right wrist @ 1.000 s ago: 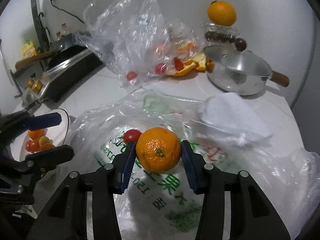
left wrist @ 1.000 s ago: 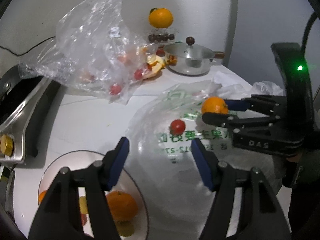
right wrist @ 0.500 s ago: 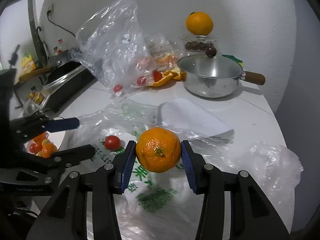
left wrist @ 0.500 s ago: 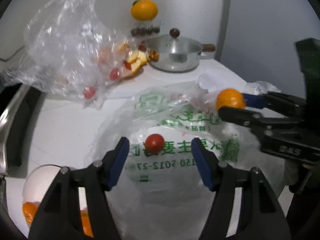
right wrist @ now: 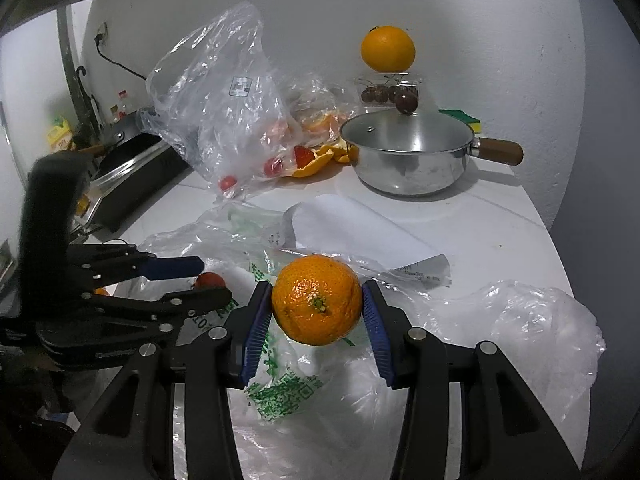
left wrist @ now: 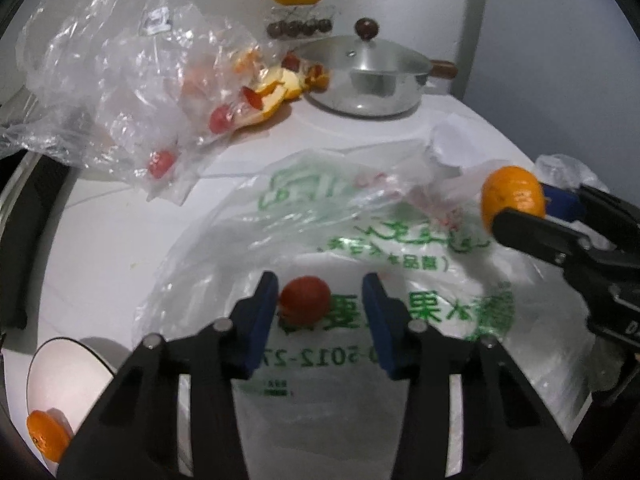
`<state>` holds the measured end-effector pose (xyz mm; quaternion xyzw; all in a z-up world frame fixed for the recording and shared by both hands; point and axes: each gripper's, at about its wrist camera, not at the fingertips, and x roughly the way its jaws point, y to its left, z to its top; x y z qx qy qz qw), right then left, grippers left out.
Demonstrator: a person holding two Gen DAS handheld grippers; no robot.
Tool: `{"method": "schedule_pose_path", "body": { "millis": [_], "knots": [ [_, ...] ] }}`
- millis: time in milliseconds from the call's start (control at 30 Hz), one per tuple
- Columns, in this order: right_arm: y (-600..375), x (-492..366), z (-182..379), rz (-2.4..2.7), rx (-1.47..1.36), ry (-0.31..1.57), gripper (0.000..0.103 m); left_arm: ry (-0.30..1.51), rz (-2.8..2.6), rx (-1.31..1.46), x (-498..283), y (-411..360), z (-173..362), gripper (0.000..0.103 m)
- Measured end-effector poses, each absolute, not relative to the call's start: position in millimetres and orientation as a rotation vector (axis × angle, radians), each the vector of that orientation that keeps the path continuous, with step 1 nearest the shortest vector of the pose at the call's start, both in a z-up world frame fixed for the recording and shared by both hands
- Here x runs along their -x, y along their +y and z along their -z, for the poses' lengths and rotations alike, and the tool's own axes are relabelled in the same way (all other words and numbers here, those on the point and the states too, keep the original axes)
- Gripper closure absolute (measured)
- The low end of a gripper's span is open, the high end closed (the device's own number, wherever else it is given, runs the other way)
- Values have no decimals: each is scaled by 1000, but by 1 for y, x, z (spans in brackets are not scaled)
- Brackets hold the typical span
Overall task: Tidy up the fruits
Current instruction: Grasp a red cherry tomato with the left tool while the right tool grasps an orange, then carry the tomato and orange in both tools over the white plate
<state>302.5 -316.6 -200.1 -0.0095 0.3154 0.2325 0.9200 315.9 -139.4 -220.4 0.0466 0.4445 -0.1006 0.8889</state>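
A small red tomato [left wrist: 306, 298] lies on a flat plastic bag with green print [left wrist: 420, 312]. My left gripper [left wrist: 319, 280] straddles it and its jaws are closing. The left pad is at the tomato's side, while a gap shows at the right pad. From the right wrist view, the left gripper [right wrist: 212, 280] encloses the tomato [right wrist: 210, 279] at the left. My right gripper [right wrist: 316, 292] is shut on an orange [right wrist: 317, 299], held above the bag. That orange [left wrist: 512, 194] appears at the right in the left wrist view. A white plate [left wrist: 52, 360] at the lower left holds another orange [left wrist: 46, 434].
A clear crumpled bag with tomatoes and orange peel [left wrist: 120, 80] lies at the back left. A lidded steel pot [right wrist: 408, 152] stands at the back, with an orange on a clear box [right wrist: 387, 50] behind it. A stove [right wrist: 128, 168] sits left; a paper slip [right wrist: 360, 232] lies mid-table.
My left gripper has moved forward and down over the tomato and its jaws have narrowed around it. The plate has slid toward the view's lower left. The right gripper still grips the orange.
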Motion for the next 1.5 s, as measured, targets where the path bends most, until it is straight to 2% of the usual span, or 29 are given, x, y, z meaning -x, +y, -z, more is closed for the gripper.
{"method": "schedule_pose_path", "body": {
  "millis": [200,300,733,1500],
  "knots": [
    [-320,-305,202,-484,14,650,55,942,207,-116,-319,-139,227,72],
    [-319,-307,204,-488,17,654,55,938,212,-129,-317,-142,229,75],
    [-309,-297,196,-466,39,657,55,843,297,-128,-288,-142,201,75],
    [-264,-251,165,-452,101,629,55,726,318,-111,-223,-100,154,75]
  ]
}}
